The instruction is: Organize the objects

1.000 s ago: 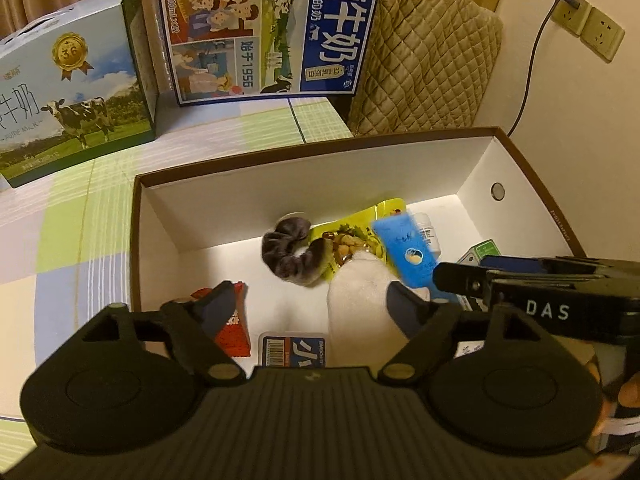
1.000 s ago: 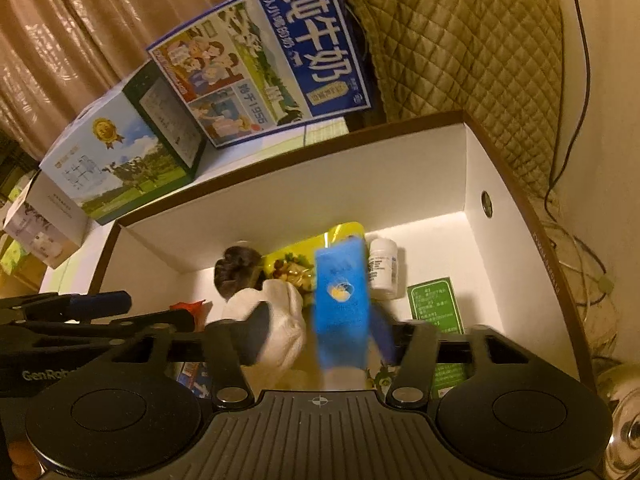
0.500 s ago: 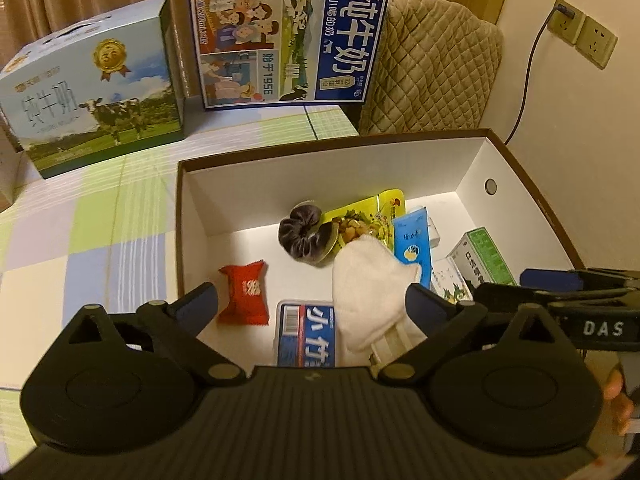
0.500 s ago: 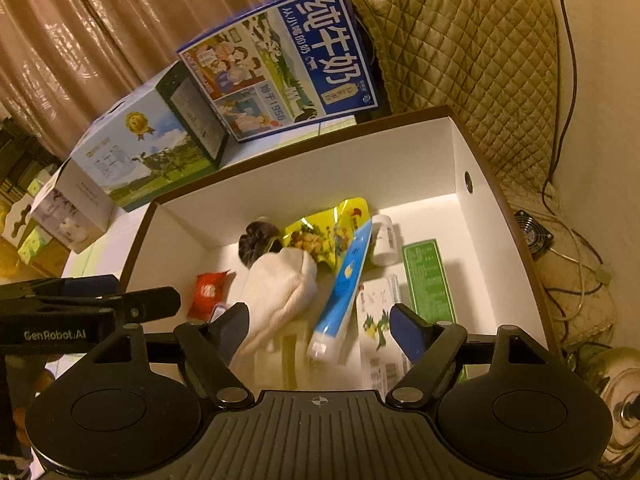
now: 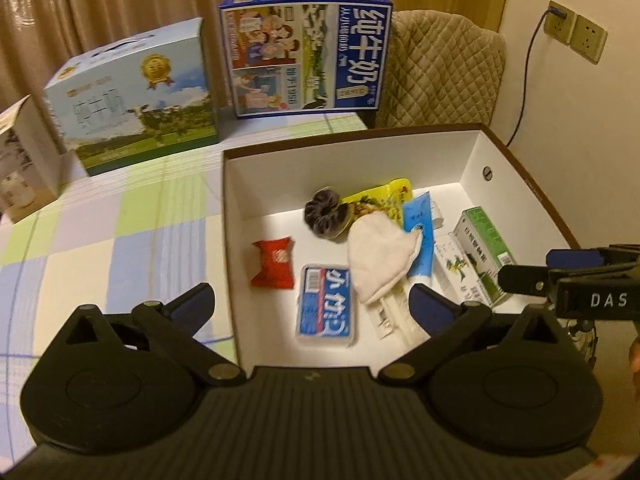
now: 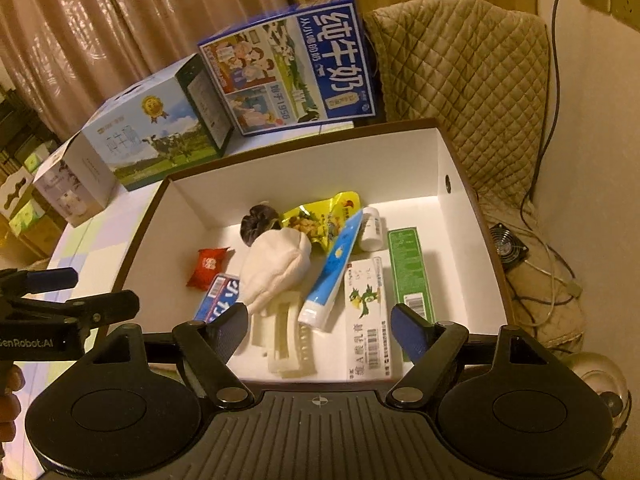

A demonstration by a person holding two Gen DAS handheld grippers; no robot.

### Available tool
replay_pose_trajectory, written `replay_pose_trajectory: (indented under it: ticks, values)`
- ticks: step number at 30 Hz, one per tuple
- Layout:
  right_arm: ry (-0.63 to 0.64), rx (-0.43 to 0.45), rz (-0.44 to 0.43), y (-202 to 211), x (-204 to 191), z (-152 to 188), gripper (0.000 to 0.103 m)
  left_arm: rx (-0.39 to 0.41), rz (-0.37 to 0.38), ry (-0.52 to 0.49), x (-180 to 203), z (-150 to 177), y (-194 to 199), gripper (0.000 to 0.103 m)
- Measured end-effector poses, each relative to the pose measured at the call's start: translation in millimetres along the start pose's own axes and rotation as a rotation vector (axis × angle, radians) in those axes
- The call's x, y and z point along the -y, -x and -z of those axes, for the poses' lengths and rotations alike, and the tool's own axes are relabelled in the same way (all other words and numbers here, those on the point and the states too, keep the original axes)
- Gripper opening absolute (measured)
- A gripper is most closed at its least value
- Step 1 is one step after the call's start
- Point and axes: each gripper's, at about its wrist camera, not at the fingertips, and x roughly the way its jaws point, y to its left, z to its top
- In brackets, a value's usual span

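Left gripper (image 5: 312, 304): jaws spread wide, nothing between them, held above the near-left corner of the box (image 5: 472, 160). Right gripper (image 6: 320, 328): also wide open and empty, over the box's near edge. One second ago the right gripper was clamped on the blue tube (image 6: 332, 270); half a second ago its jaws had already parted, and the tube now lies on the box floor, cap end nearest the camera, leaning across the yellow snack bag (image 6: 324, 218). Both grippers have drawn back and up; more of the checked tablecloth (image 5: 120, 240) shows than before.

In the box: red packet (image 5: 274, 264), blue-and-white pack (image 5: 326, 306), dark scrunchie (image 5: 326, 214), white cloth (image 5: 378, 258), white carton with a green bird (image 6: 368, 312), green carton (image 6: 410, 270).

Right wrist view alone shows the small white bottle (image 6: 370, 228) clearly, a cream comb-like piece (image 6: 286, 336) under the cloth, and a small fan (image 6: 508, 246) on the floor. Left wrist view alone shows both wall sockets (image 5: 576, 30). Each view catches the other gripper at its edge.
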Motion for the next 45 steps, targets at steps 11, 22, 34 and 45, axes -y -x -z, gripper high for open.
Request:
replay_pose_trajectory:
  ticks: [11, 22, 34, 45]
  values:
    - [0.036, -0.01, -0.011, 26.1, -35.5, 33.0, 0.076, 0.02, -0.044, 0.054, -24.7, 41.7, 47.0, 0.102]
    - [0.079, -0.027, -0.025, 50.3, -97.0, 78.5, 0.076, 0.013, -0.046, 0.122, -67.1, 95.4, 100.0, 0.102]
    - [0.13, -0.054, -0.059, 71.6, -170.0, 137.2, 0.076, -0.008, -0.069, 0.17, -117.1, 160.6, 156.1, 0.102]
    - [0.141, -0.059, -0.074, 86.9, -220.0, 182.1, 0.076, -0.012, -0.071, 0.162, -149.4, 209.0, 191.1, 0.102]
